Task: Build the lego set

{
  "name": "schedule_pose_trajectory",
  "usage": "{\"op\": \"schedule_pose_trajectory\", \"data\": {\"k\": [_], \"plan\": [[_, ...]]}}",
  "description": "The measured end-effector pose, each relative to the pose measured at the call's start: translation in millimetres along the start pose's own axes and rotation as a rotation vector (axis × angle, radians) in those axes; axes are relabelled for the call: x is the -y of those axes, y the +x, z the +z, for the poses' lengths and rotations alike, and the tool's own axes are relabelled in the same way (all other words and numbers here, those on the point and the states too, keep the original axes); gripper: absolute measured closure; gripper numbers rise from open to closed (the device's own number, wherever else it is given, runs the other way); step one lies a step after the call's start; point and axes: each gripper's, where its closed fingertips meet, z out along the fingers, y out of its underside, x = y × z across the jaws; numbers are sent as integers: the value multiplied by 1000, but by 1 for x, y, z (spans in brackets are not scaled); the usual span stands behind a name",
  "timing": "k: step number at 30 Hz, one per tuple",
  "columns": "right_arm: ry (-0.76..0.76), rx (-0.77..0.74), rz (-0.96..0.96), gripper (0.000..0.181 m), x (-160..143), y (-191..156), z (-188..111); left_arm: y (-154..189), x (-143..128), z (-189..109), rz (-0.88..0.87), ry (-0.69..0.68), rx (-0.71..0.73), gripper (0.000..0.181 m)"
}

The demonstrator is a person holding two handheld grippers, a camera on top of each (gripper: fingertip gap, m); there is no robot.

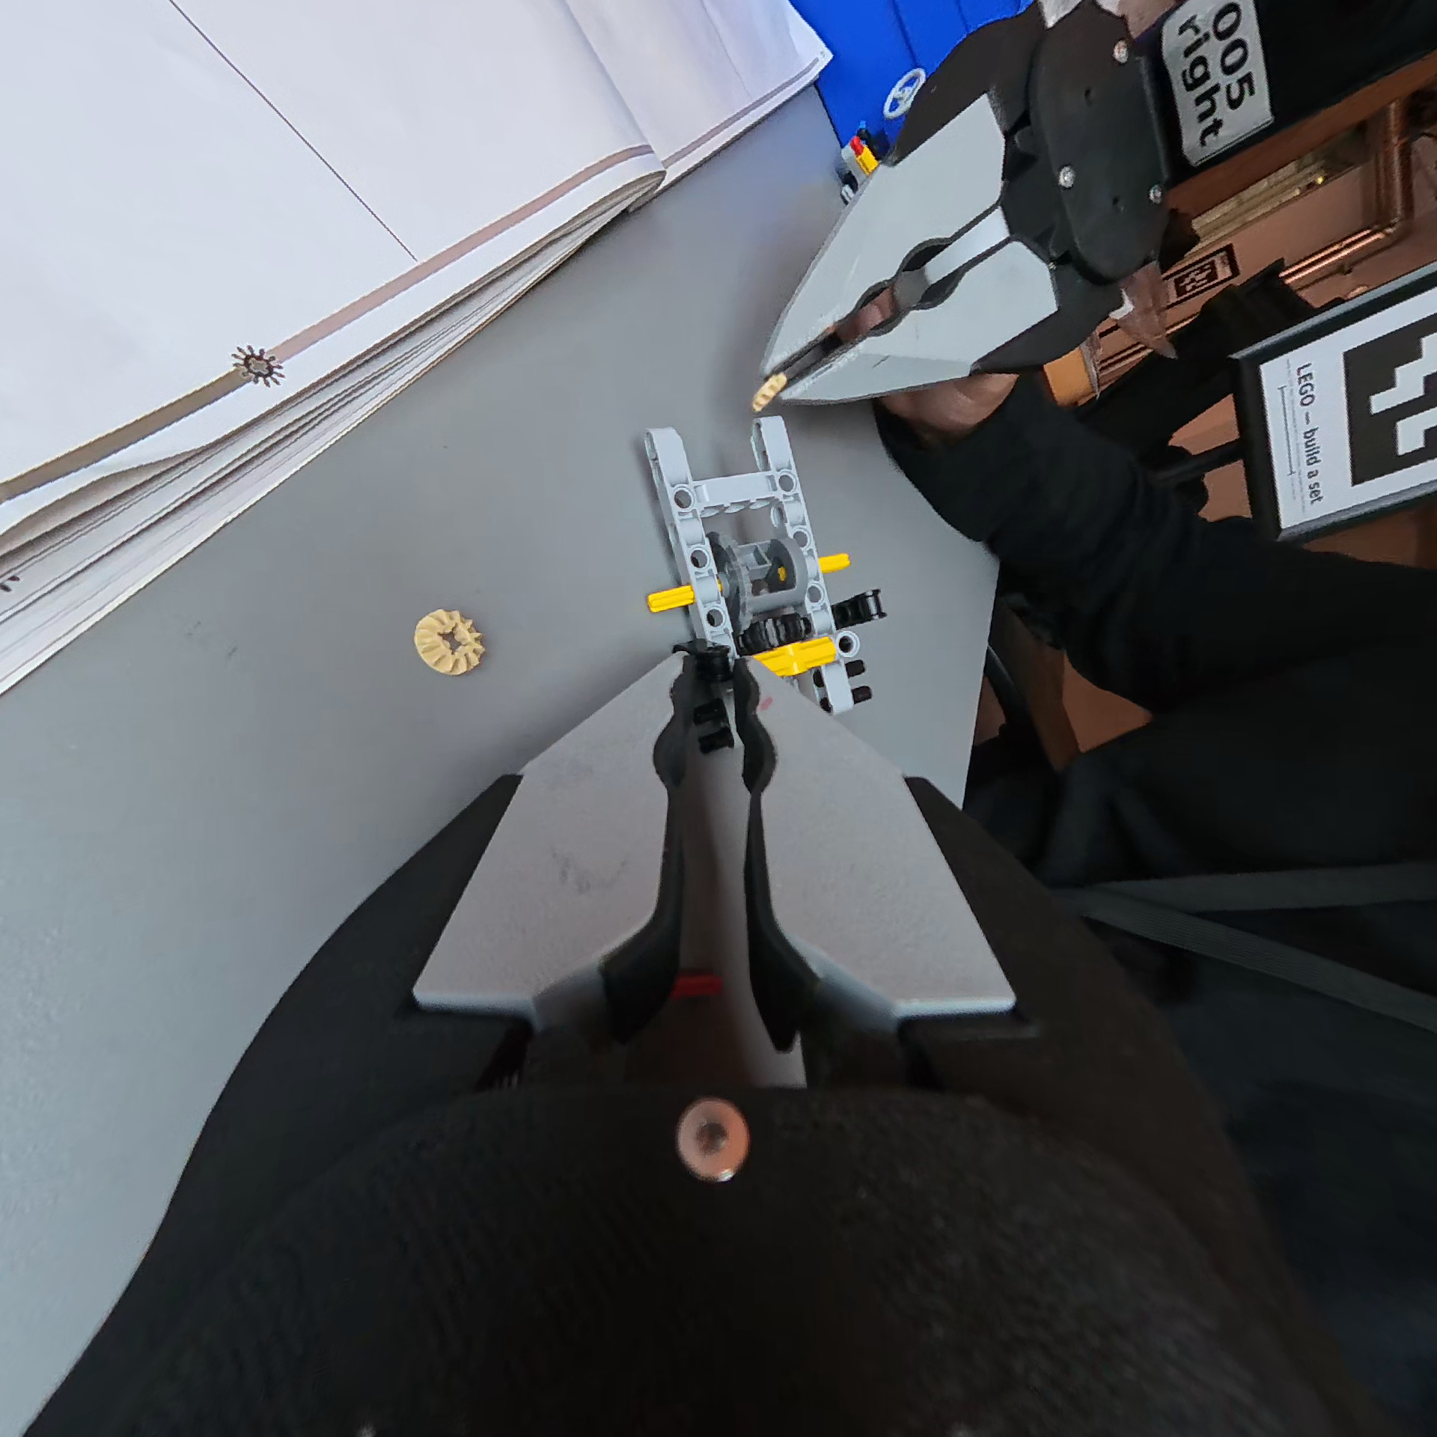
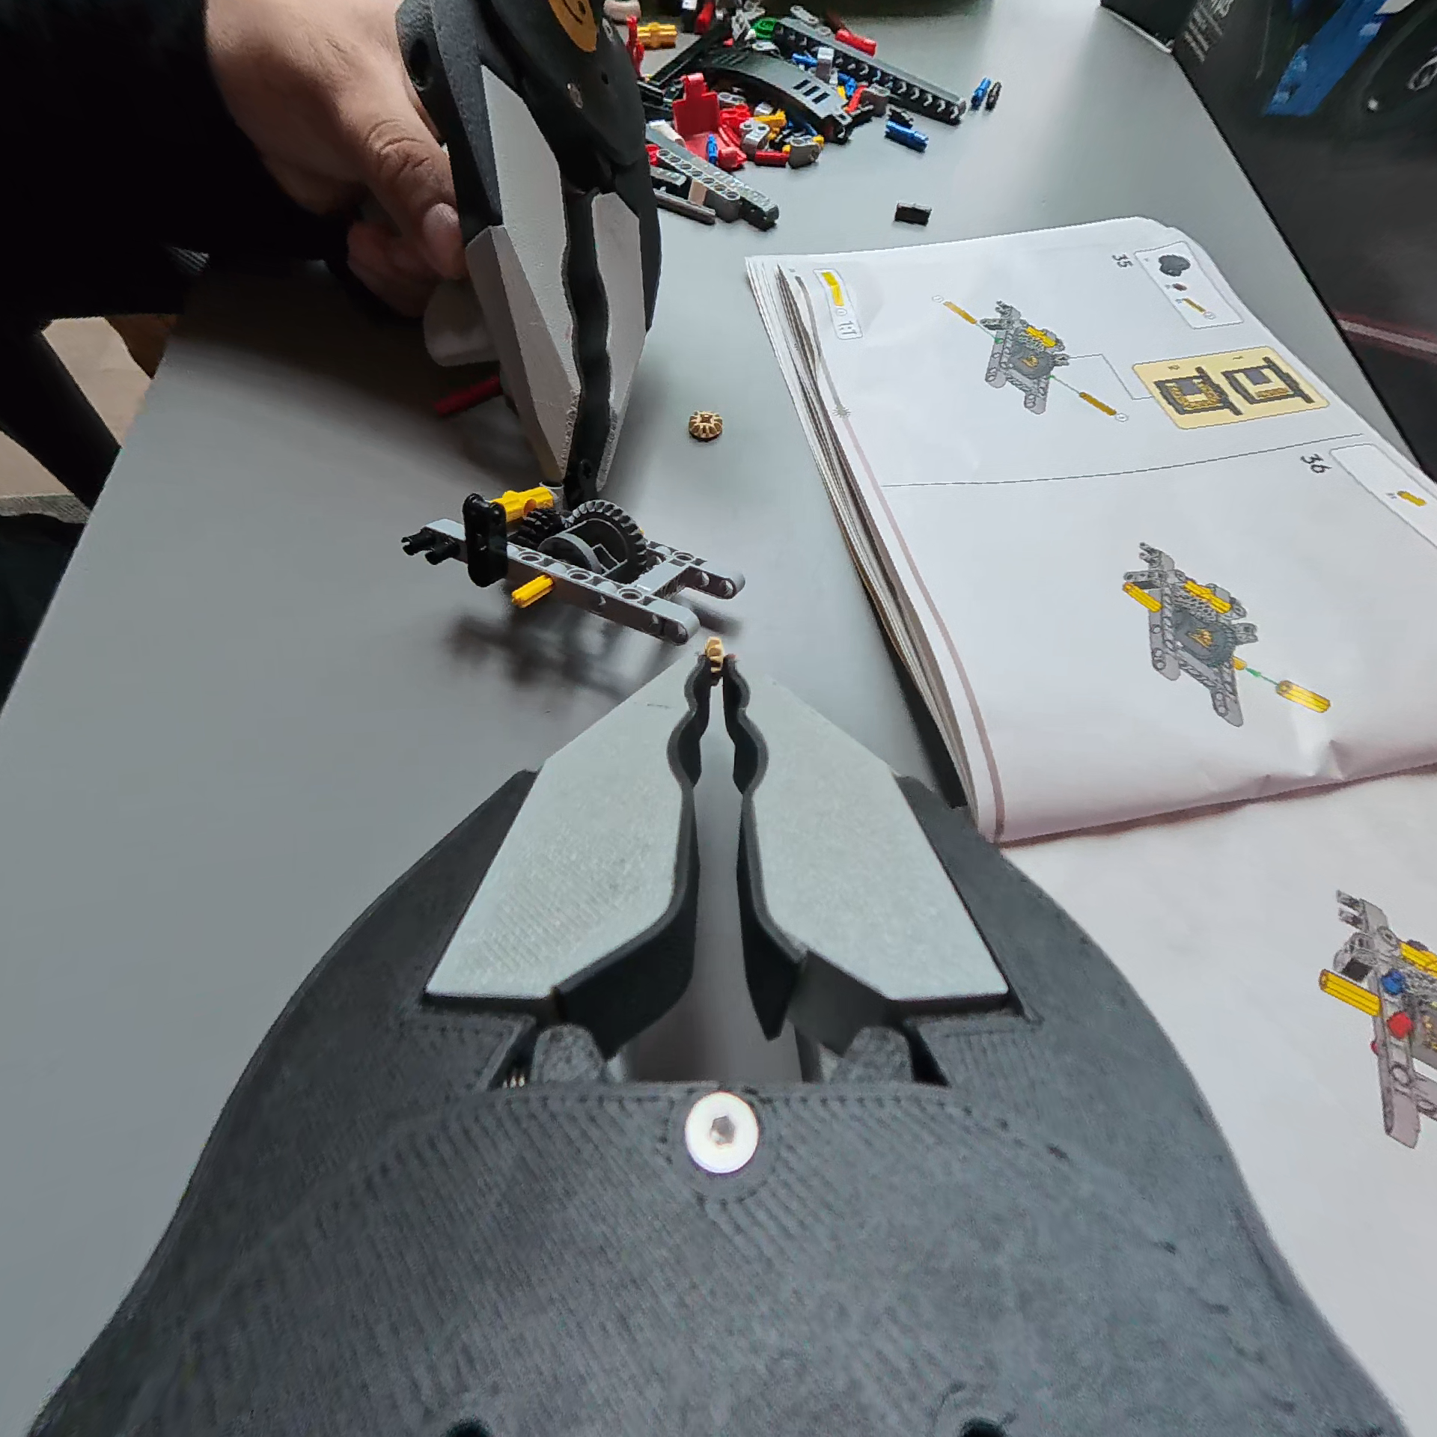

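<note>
The grey Lego frame with black gears and yellow pins (image 2: pixel 575 560) lies flat on the smooth grey counter (image 2: pixel 233 777), close to its near edge. It has a big dark gear in the middle, yellow rods poking out of both sides, and little black pins at one end.

The left claw (image 1: pixel 711 661) comes down on the end of the frame with the black pins. Its two tips are squeezed close on a small black piece there. A bare hand (image 2: pixel 342 132) in a black sleeve holds this claw.

The right claw (image 2: pixel 715 661) sits just beside the other end of the frame, not touching it. Its tips are pinched tight on a tiny tan gear (image 2: pixel 714 652), which sticks out past the tips.

A second tan gear (image 1: pixel 449 641) lies flat on the counter by itself, a little way from the frame, between the frame and the thick white instruction booklet (image 2: pixel 1127 505). The booklet lies open, and its pages show drawings of the same grey and yellow frame.

Farther back on the counter is a messy pile of loose Lego pieces in red, blue, black and grey (image 2: pixel 770 117). One small black brick (image 2: pixel 912 212) lies alone between the pile and the booklet. A thin red rod (image 2: pixel 466 396) lies on the counter by the left claw.
</note>
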Motion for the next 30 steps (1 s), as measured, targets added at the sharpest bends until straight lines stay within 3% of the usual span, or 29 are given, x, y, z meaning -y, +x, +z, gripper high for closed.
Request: {"op": "schedule_pose_trajectory", "data": {"k": [11,30], "plan": [[77,130,116,181,7,-15,-12,8,-6,3,75,-22,-2,174],[-59,197,7,181,-13,-32,-5,20,-7,0,188,8,-11,176]]}}
